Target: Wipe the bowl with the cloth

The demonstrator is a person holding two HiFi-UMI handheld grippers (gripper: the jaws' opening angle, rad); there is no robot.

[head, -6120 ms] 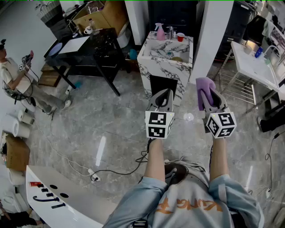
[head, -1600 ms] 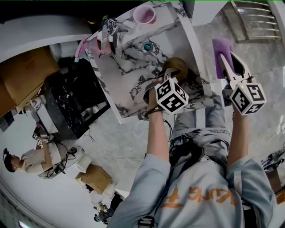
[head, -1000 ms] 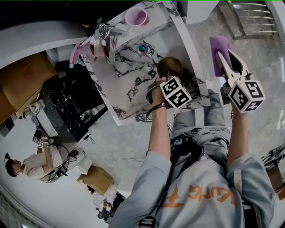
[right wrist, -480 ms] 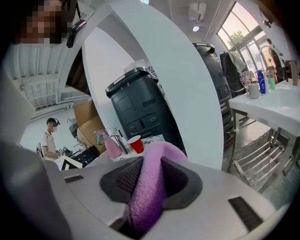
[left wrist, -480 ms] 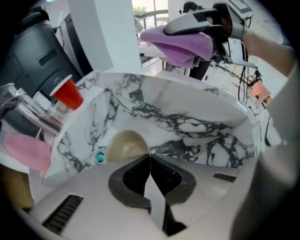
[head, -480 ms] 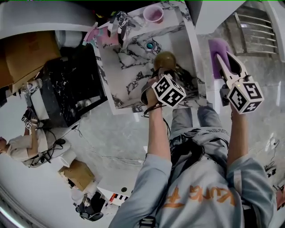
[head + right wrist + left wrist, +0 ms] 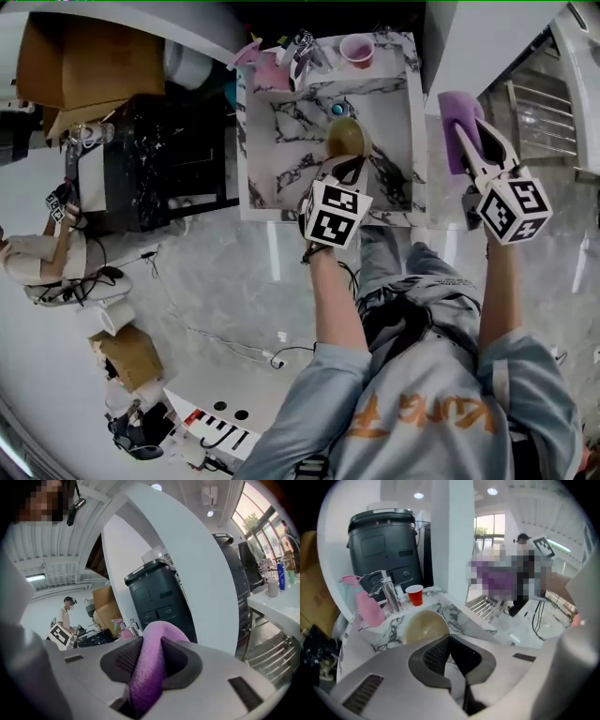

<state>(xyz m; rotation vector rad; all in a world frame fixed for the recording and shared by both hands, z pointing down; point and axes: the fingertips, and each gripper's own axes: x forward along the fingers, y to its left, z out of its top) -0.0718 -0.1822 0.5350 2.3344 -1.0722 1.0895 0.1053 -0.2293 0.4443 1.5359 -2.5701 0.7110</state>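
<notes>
A tan bowl (image 7: pixel 346 137) sits tipped up in the marble sink (image 7: pixel 394 103). In the left gripper view the bowl (image 7: pixel 423 626) shows its hollow side. My left gripper (image 7: pixel 348 163) reaches over the sink's front edge and is shut on the bowl's near rim, and its pads (image 7: pixel 438 654) meet at that rim. To the right of the sink, beside the white pillar, my right gripper (image 7: pixel 472 142) is in the air, shut on a purple cloth (image 7: pixel 456 114). The cloth (image 7: pixel 151 670) bulges up between the dark pads of my right gripper (image 7: pixel 150 654).
On the counter (image 7: pixel 281 183) behind the sink stand a chrome tap (image 7: pixel 303 49), a pink spray bottle (image 7: pixel 270 71) and a red cup (image 7: pixel 357 49). A white pillar (image 7: pixel 469 42) and a metal rack (image 7: pixel 553 112) are at the right. A black table (image 7: pixel 155 159) is at the left, and a person sits beyond it.
My left gripper has closed on the bowl's rim and the bowl has tipped up. The head view has swung round over the sink. The right gripper still holds the cloth.
</notes>
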